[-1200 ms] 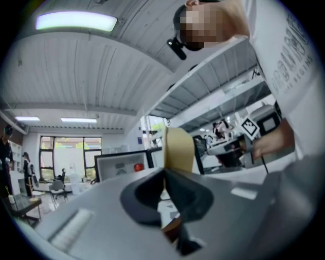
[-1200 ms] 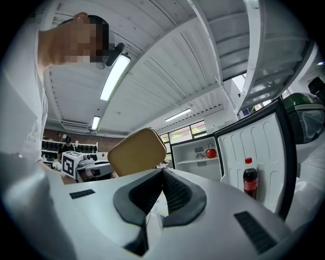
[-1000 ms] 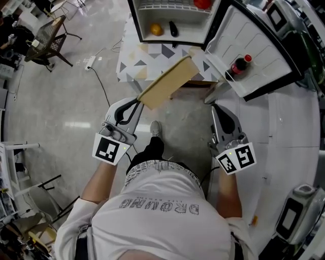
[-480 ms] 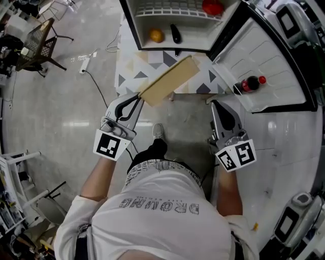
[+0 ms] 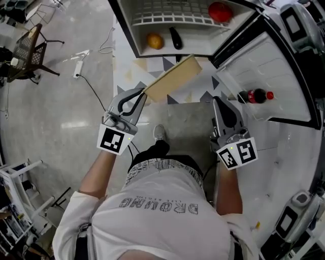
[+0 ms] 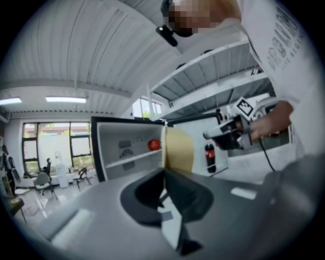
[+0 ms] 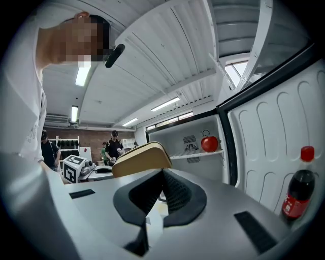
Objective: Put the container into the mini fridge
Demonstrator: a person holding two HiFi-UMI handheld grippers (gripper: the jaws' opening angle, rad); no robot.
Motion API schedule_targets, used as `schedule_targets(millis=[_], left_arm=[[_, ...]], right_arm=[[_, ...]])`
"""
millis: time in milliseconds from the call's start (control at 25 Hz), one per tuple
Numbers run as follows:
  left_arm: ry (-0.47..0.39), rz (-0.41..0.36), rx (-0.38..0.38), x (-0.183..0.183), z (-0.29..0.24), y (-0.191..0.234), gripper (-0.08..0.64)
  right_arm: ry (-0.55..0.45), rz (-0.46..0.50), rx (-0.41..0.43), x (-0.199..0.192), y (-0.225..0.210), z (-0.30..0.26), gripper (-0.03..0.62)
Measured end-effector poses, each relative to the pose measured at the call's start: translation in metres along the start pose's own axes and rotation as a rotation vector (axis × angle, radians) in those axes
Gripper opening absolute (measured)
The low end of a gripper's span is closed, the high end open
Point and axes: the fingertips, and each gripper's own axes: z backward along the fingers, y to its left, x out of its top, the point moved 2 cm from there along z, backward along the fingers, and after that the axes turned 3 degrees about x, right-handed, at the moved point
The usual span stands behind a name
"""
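The container (image 5: 171, 78) is a flat tan box, held out level and slanting toward the open mini fridge (image 5: 127, 30). My left gripper (image 5: 143, 94) is shut on its near corner. In the left gripper view the container (image 6: 179, 150) stands edge-on just past the left gripper (image 6: 164, 170). My right gripper (image 5: 222, 109) is to the right of the box, apart from it, jaws together and empty. The right gripper view shows the container (image 7: 142, 158) to the left of the right gripper (image 7: 162, 175).
Inside the fridge lie an orange (image 5: 155, 40), a dark object (image 5: 175, 38) and a red fruit (image 5: 220, 11). The swung-open door (image 5: 274, 66) holds a cola bottle (image 5: 254, 95). A patterned stand (image 5: 129, 76) carries the fridge. A cable and power strip (image 5: 81, 53) lie on the floor at left.
Both grippers and the person have moved closer to the fridge, carrying the container forward. Its far end now reaches the fridge's front edge.
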Motion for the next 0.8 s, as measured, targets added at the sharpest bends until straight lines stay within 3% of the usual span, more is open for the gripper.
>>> schedule_targets(millis=[400,800], left_arm=[[0.013,0.002,-0.009,-0.023,-0.040,0.030,0.015],[0.073,-0.013,0.012,-0.047,-0.096,0.036,0.015]], right_arm=[[0.011,-0.008,-0.031,-0.002,-0.022,-0.035,0.000],[0.017,-0.042,0.007,-0.018,-0.050,-0.055,0.000]])
